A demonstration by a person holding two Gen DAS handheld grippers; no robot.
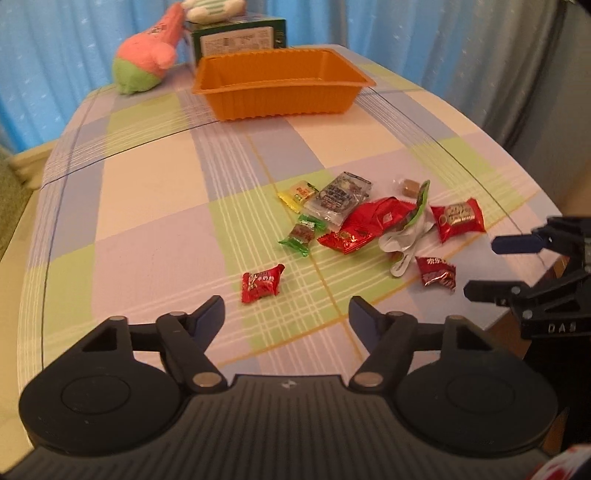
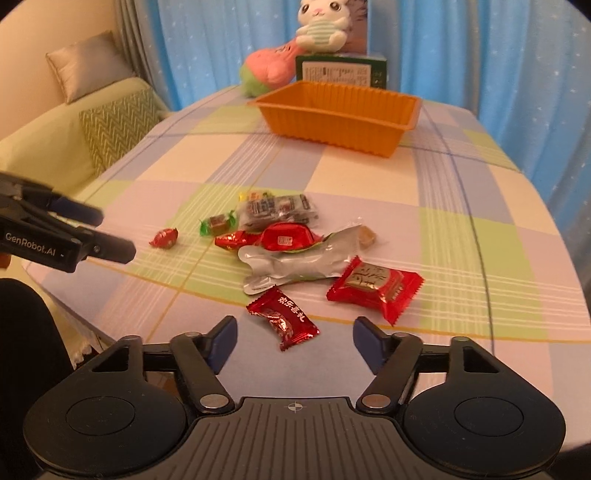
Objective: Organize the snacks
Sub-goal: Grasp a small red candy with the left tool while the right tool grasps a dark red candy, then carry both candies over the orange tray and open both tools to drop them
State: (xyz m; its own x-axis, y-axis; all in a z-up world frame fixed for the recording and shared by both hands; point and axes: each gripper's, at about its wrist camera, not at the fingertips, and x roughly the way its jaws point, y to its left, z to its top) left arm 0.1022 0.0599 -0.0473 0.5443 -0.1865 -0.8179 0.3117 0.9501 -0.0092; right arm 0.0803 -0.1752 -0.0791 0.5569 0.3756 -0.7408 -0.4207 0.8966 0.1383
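Several wrapped snacks lie loose on the checked tablecloth [image 1: 147, 184]. An orange tray [image 1: 280, 99] [image 2: 332, 122] stands empty at the far side. My left gripper [image 1: 287, 308] is open, and a small red candy [image 1: 263, 282] [image 2: 164, 238] lies just ahead of its left finger. My right gripper [image 2: 295, 328] is open, with a dark red candy [image 2: 284, 319] [image 1: 436, 275] on the cloth between its fingertips, untouched by the pads. A red square packet [image 2: 373, 286] [image 1: 458, 218] lies to the right. Further off are a silver wrapper [image 2: 295, 264], a red pouch [image 2: 288, 238] and a green candy [image 2: 218, 223].
A pink plush [image 1: 147, 59], a rabbit plush [image 2: 321, 26] and a green box [image 2: 340, 70] stand behind the tray. A sofa with cushions [image 2: 74, 129] is left of the table. Blue curtains hang behind. The table's near edge runs under both grippers.
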